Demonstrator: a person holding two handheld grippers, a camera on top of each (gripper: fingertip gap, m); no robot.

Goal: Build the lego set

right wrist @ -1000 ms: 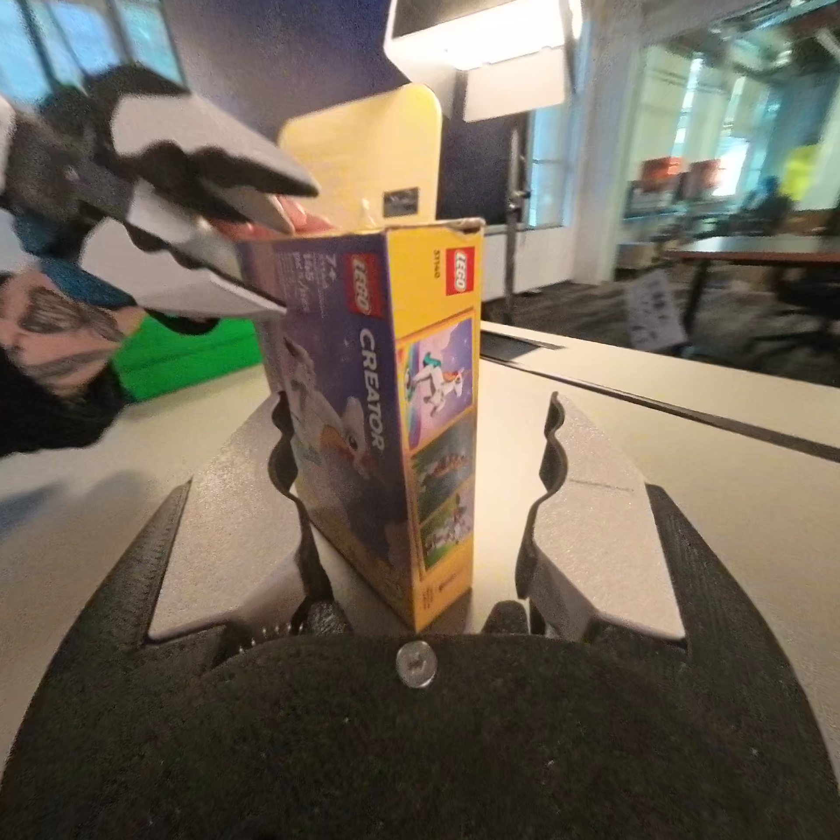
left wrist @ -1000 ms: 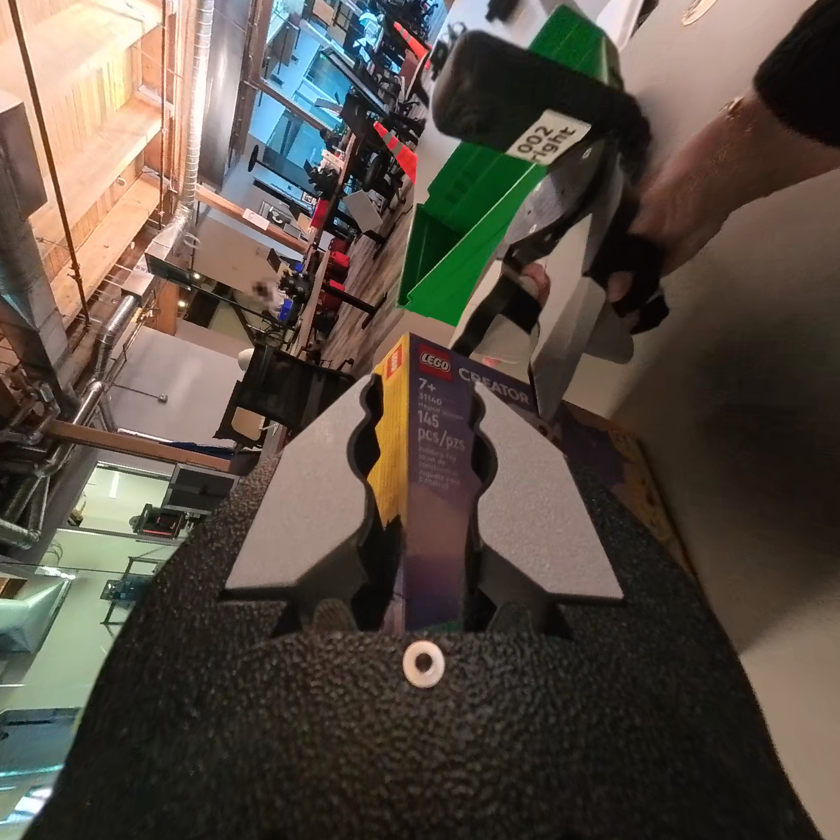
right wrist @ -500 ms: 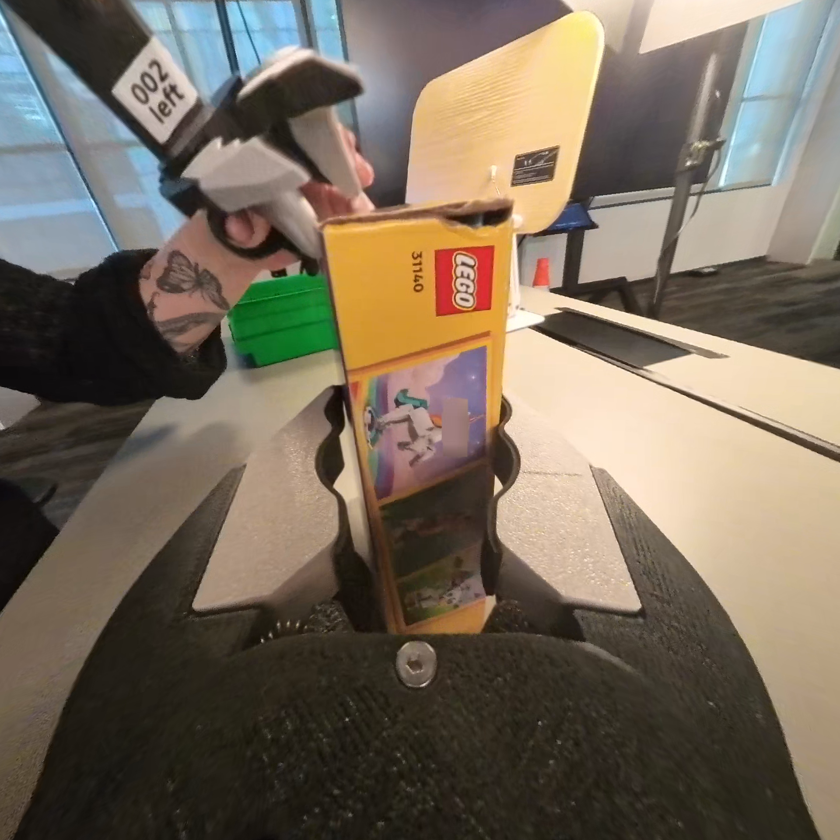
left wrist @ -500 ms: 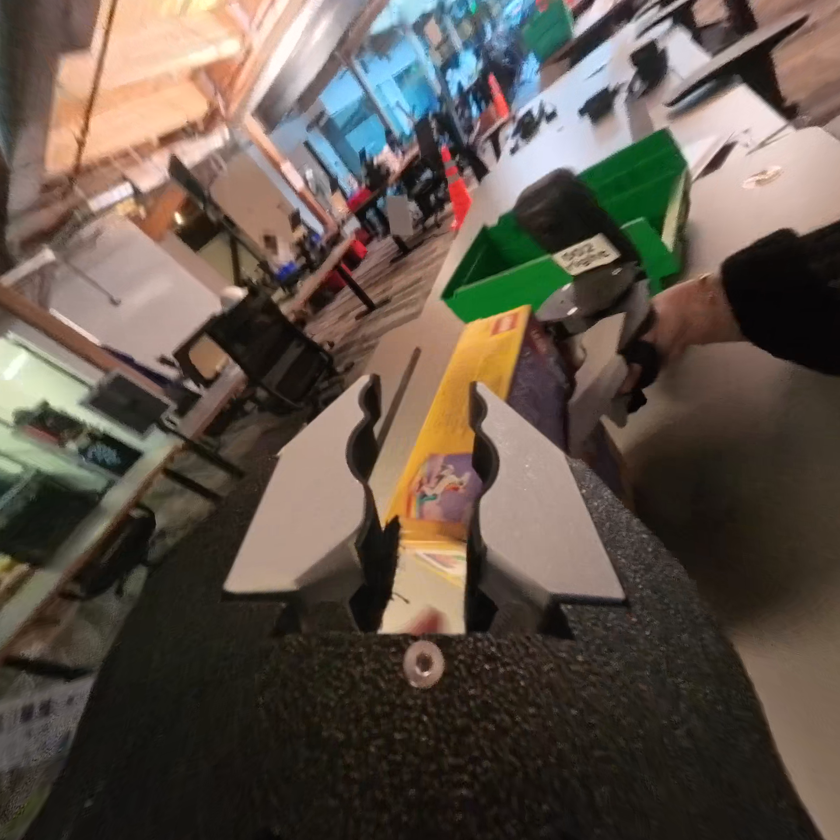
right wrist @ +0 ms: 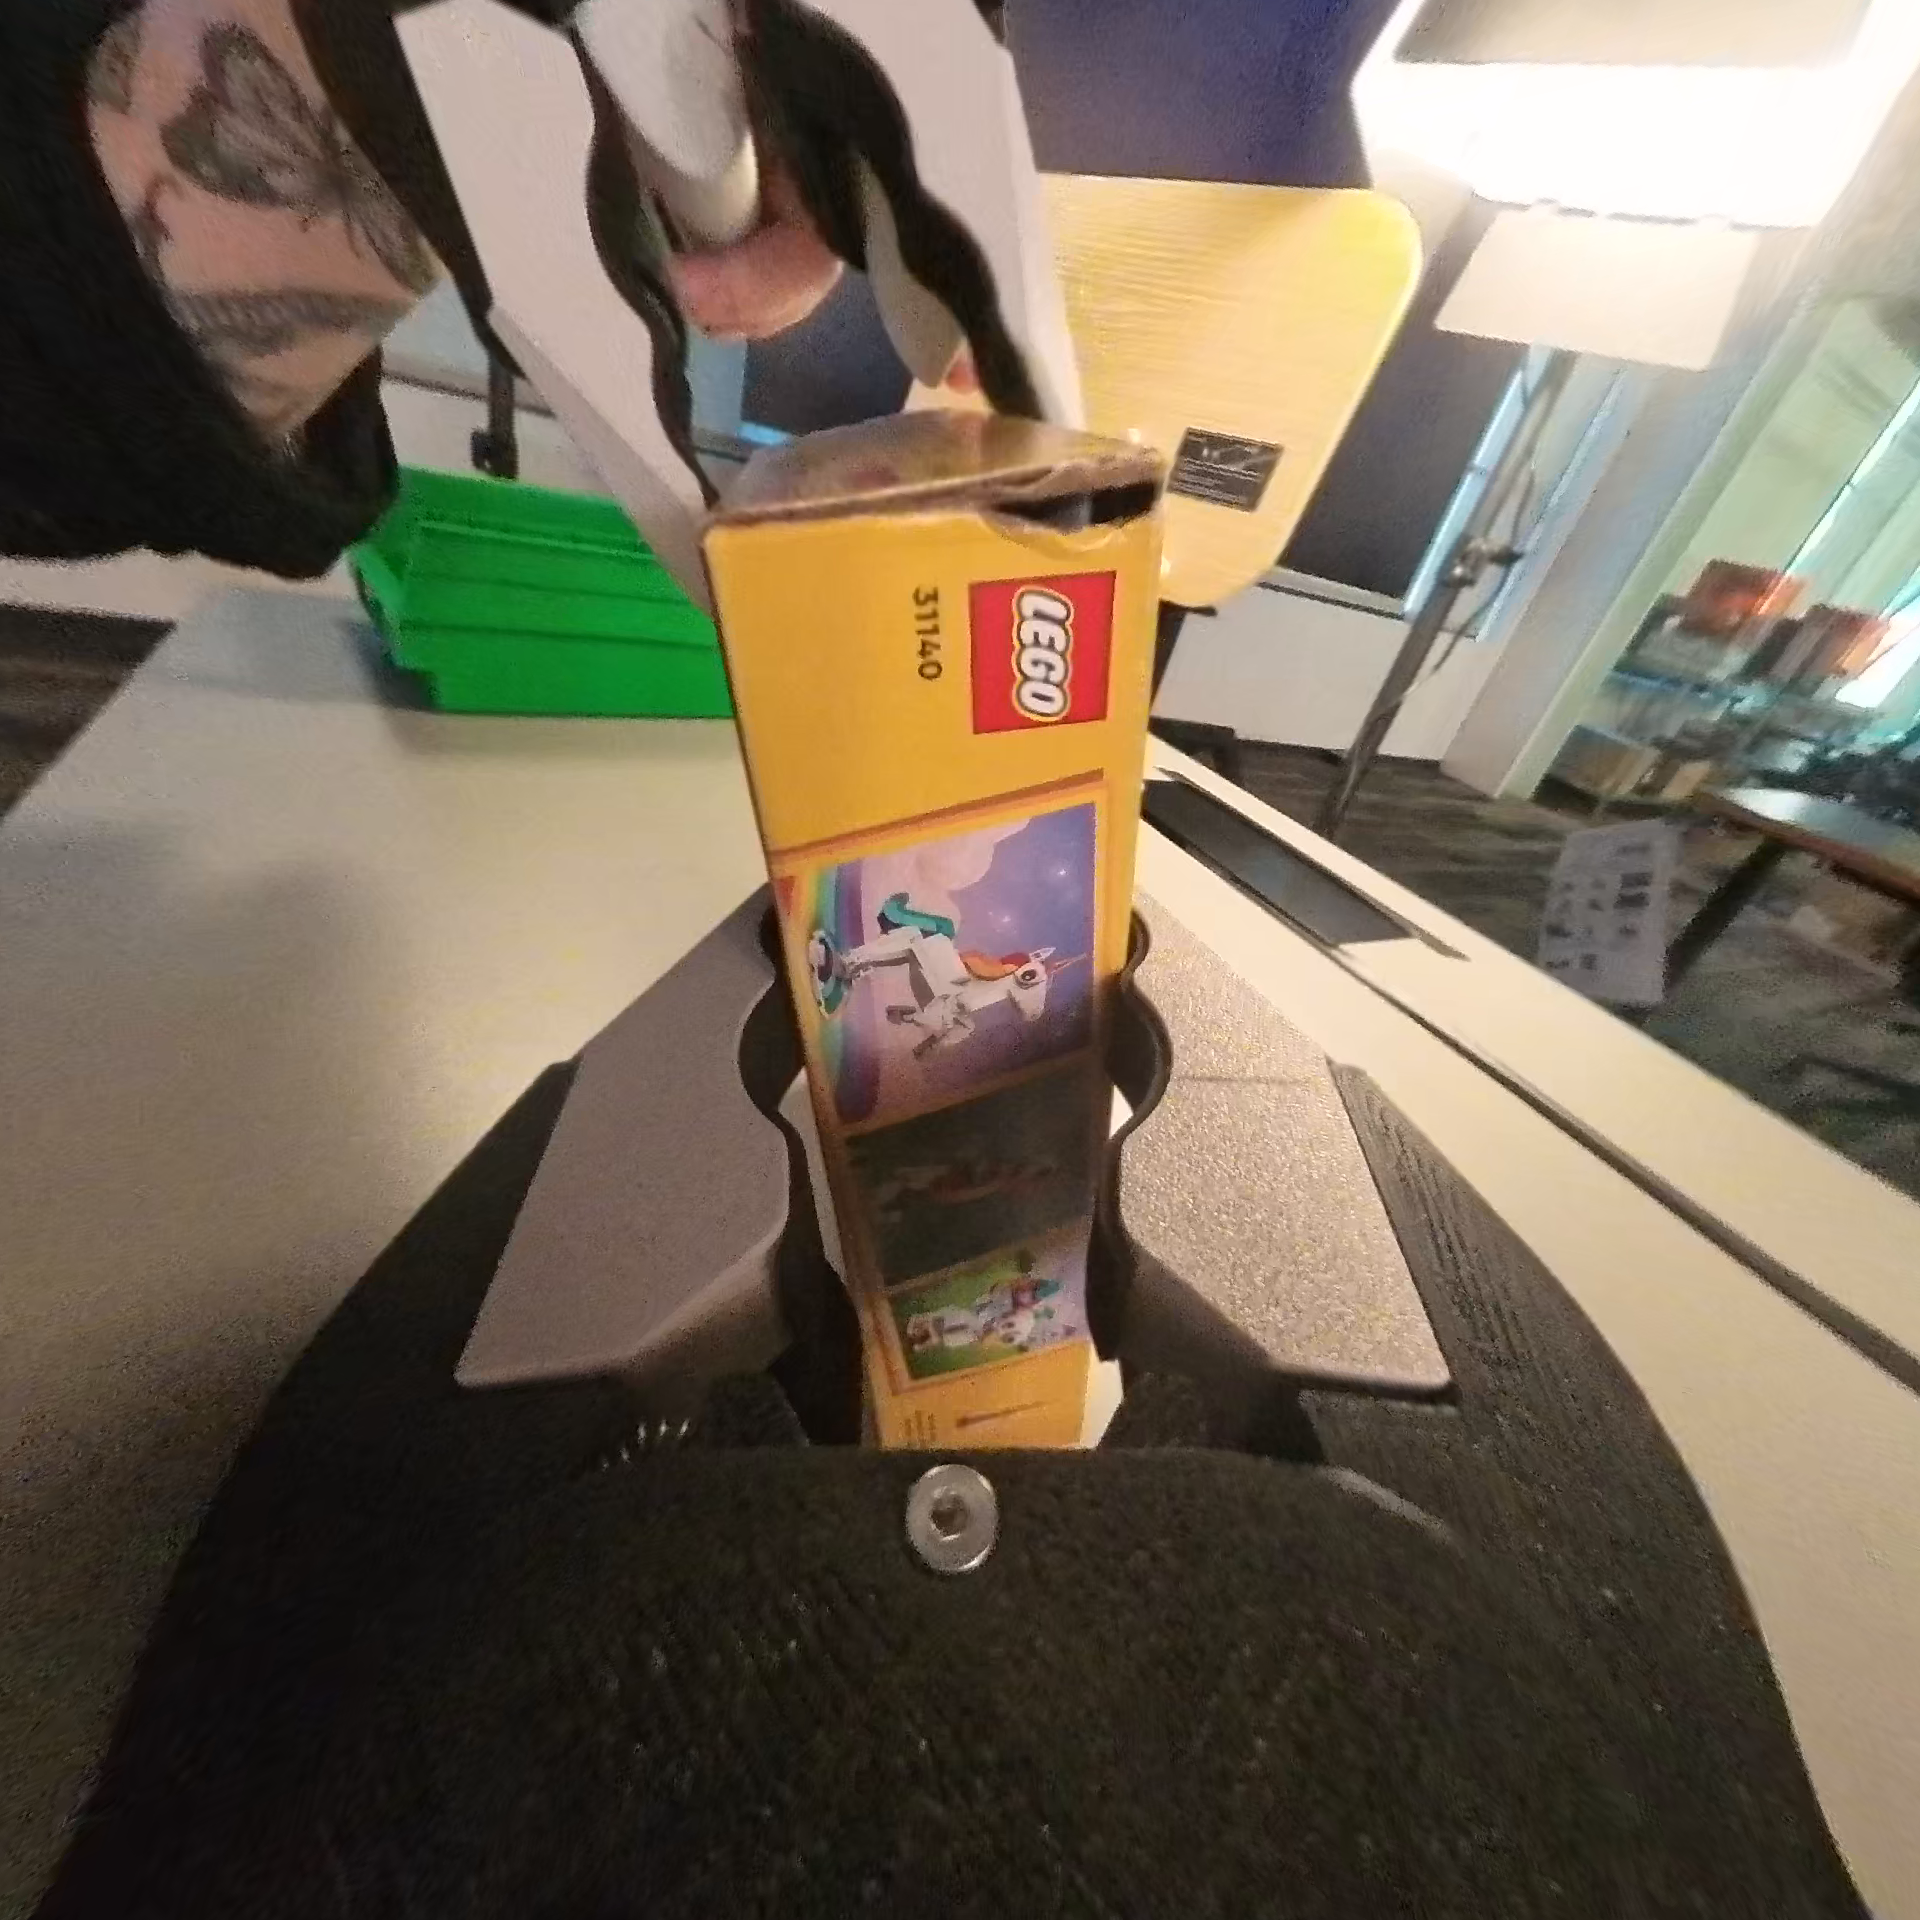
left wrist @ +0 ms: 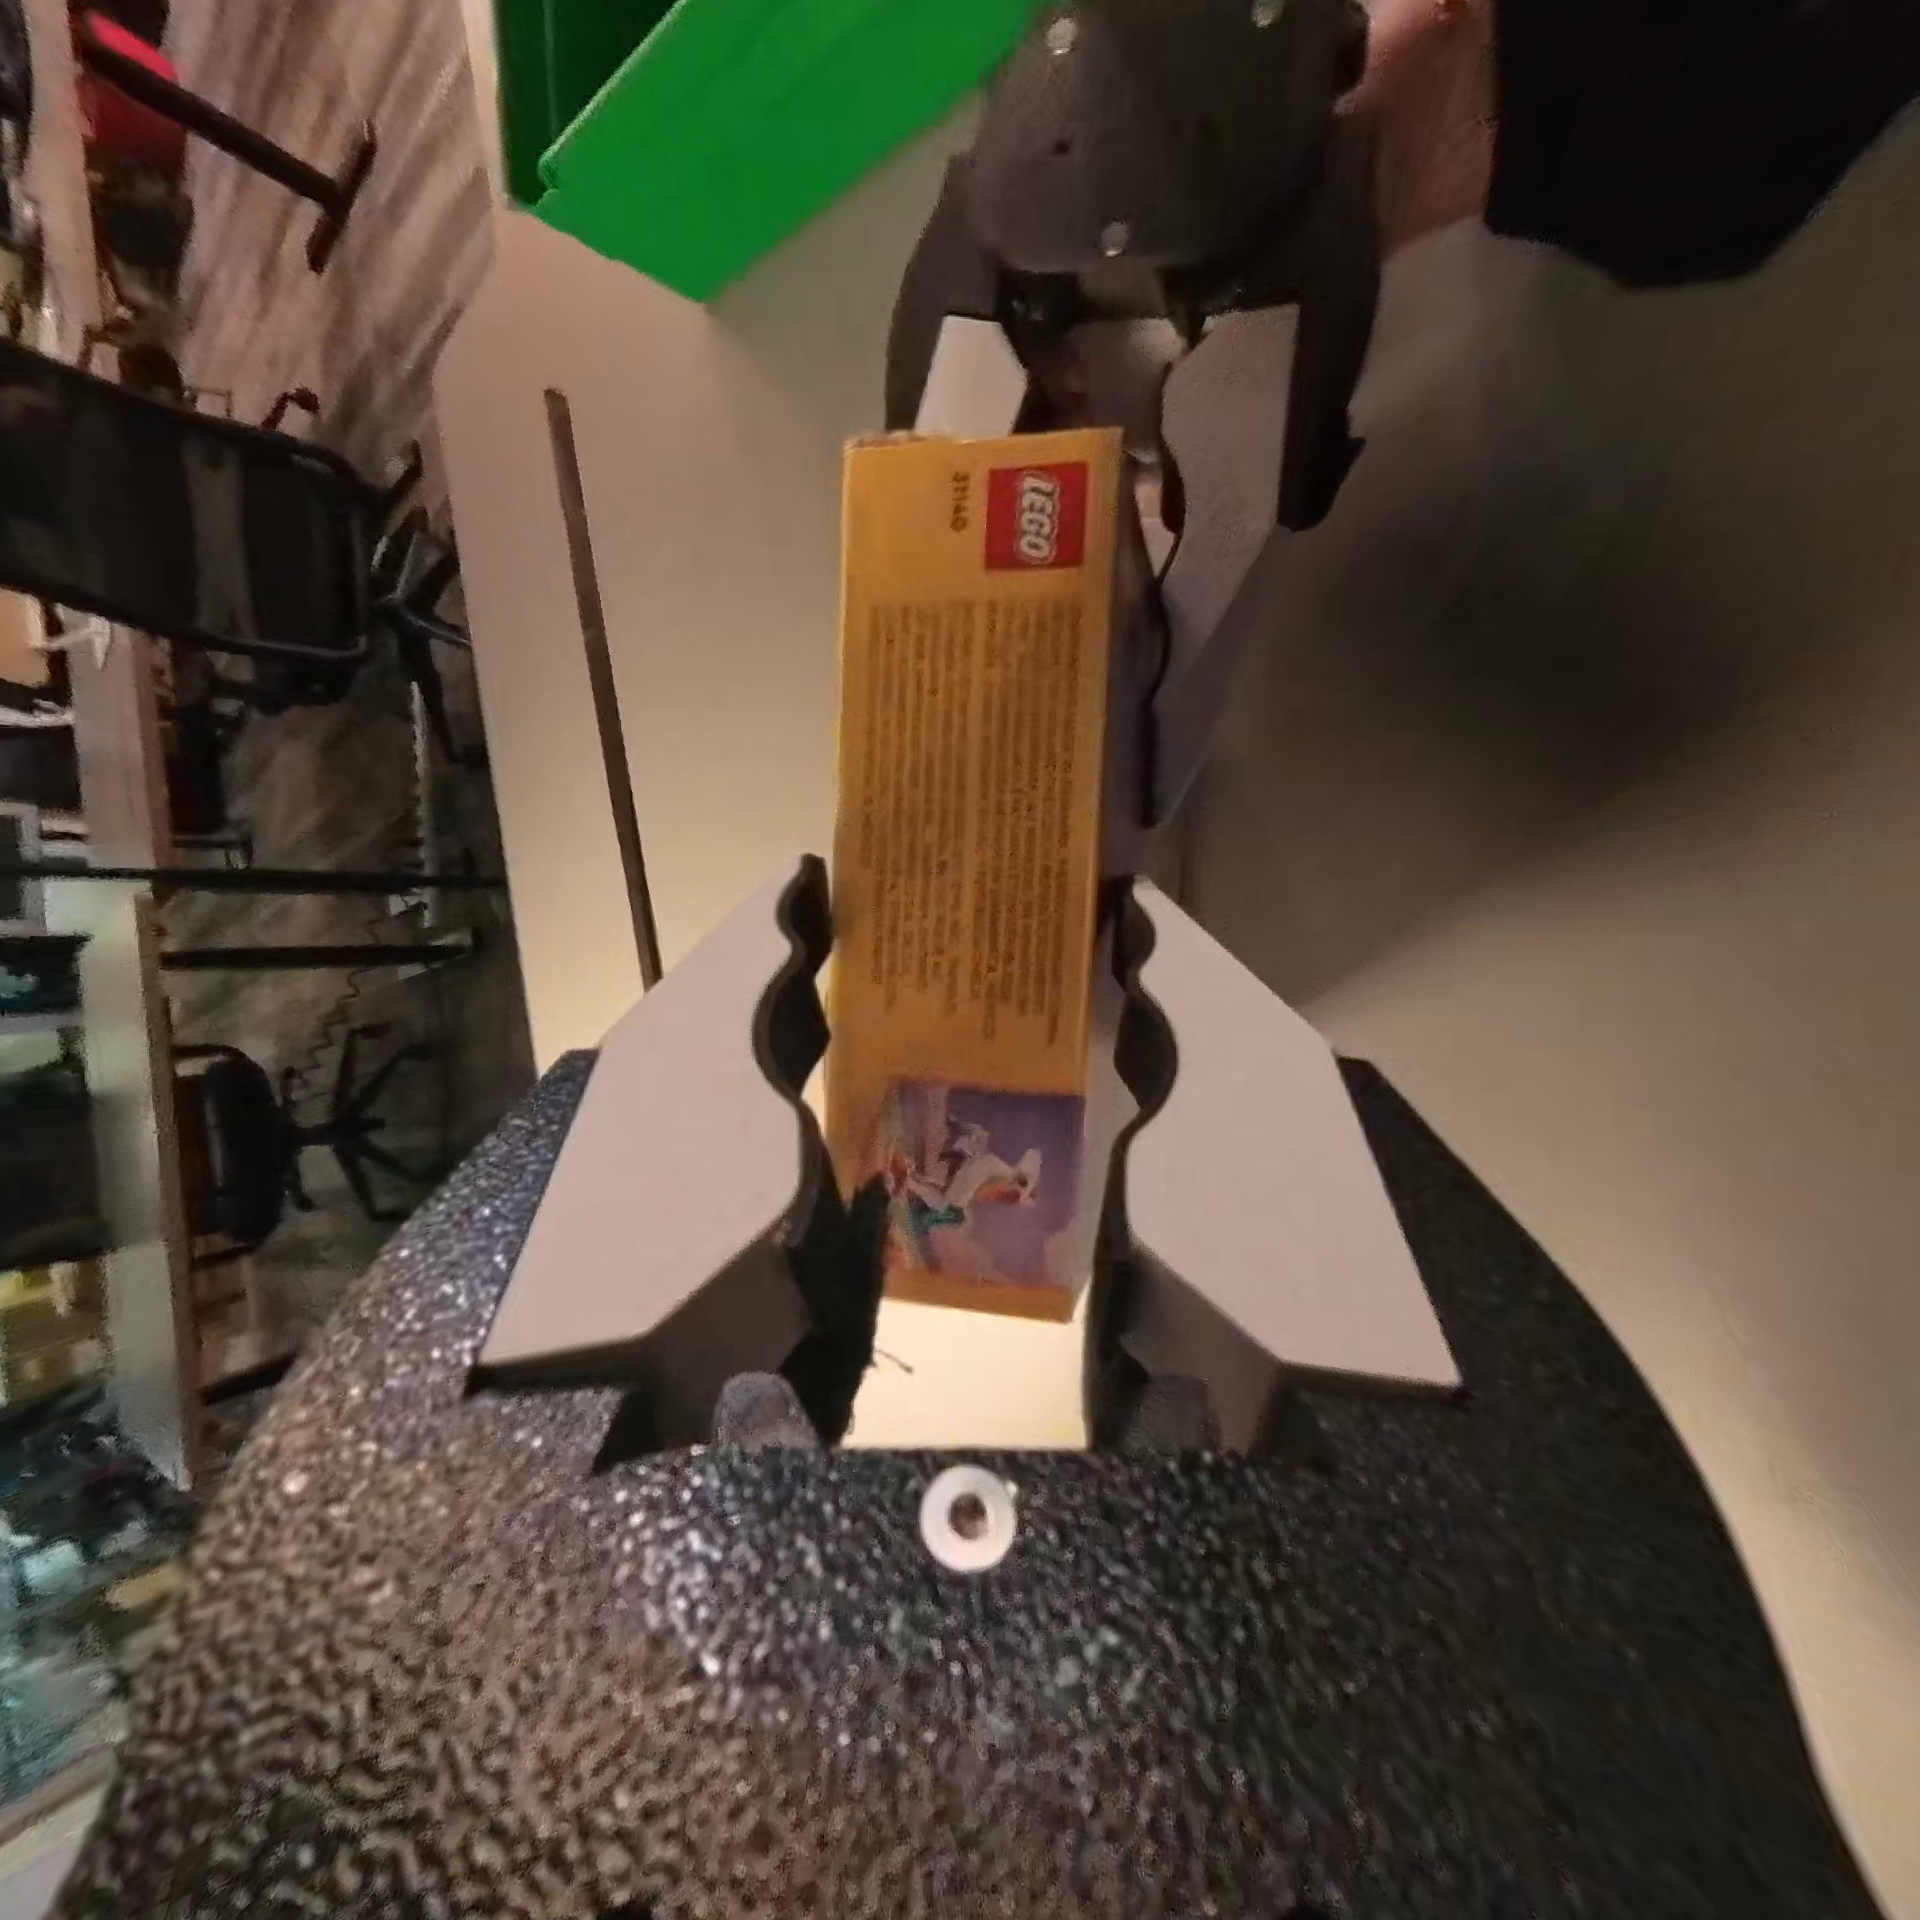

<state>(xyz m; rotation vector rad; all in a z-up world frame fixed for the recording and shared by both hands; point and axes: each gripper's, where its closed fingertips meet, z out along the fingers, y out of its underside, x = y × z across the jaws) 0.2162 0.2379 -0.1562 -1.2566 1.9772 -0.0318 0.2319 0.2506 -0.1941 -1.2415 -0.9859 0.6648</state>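
The yellow lego box [right wrist: 935, 883] stands upright on the pale table [right wrist: 312, 935], pinched at its narrow sides by my right claw [right wrist: 951, 997], while my left claw [left wrist: 966, 997] hangs spread around its top end, green bin [right wrist: 540, 623] behind.

Pale table [right wrist: 312, 935], green bin [right wrist: 540, 623] atop

Printed matter. The box [right wrist: 935, 727] bore a red square brand logo [right wrist: 1039, 655] with a short number beside it near the top of each narrow yellow side. In the left wrist view, a dense block of fine print [left wrist: 977, 790] below the logo was too small to read. A black label [right wrist: 1226, 468] on the yellow chair back [right wrist: 1299, 312] was illegible.
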